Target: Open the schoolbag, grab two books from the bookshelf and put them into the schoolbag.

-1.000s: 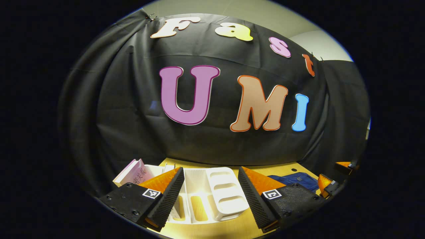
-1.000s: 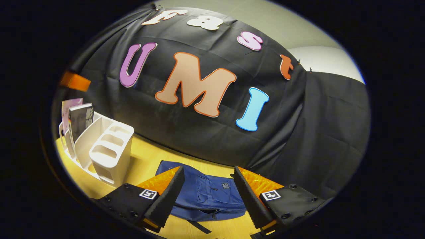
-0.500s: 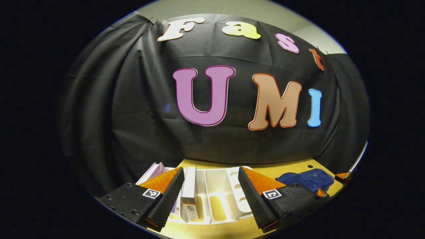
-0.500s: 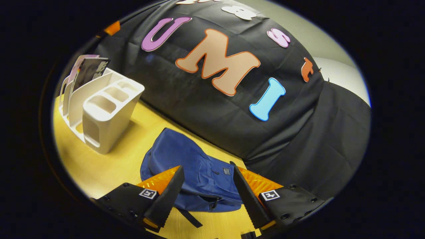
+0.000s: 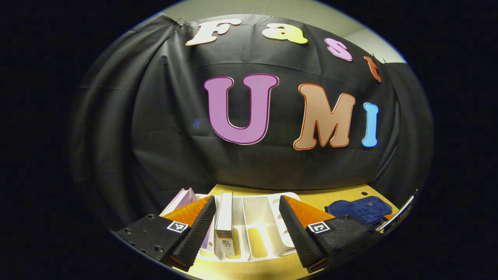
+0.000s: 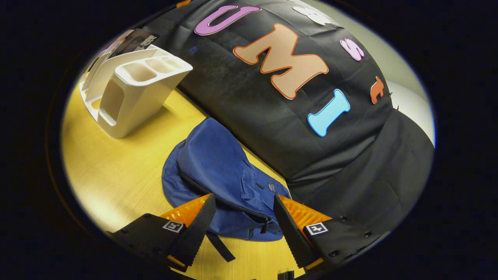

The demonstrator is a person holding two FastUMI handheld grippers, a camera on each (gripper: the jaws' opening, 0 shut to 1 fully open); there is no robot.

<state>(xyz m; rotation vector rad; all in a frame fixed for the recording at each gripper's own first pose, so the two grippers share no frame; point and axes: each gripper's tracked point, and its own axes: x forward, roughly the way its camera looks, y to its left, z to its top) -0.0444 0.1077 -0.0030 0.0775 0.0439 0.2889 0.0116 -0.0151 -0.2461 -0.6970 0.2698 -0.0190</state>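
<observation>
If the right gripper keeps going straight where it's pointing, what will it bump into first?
Most likely the blue schoolbag: the open right gripper points down at it, fingers either side of the zipper end. How far off is hard to judge.

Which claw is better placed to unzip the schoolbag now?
Right: the right claw hangs open just above the schoolbag, zipper pull between its fingers. The left claw faces the bookshelf.

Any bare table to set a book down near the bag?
Yes. In the right gripper view, open wooden table lies between the white bookshelf and the blue schoolbag, running toward the near edge. Tight spots: the schoolbag's far side sits close against the booth wall, and the right gripper hangs open over its zipper end.
</observation>
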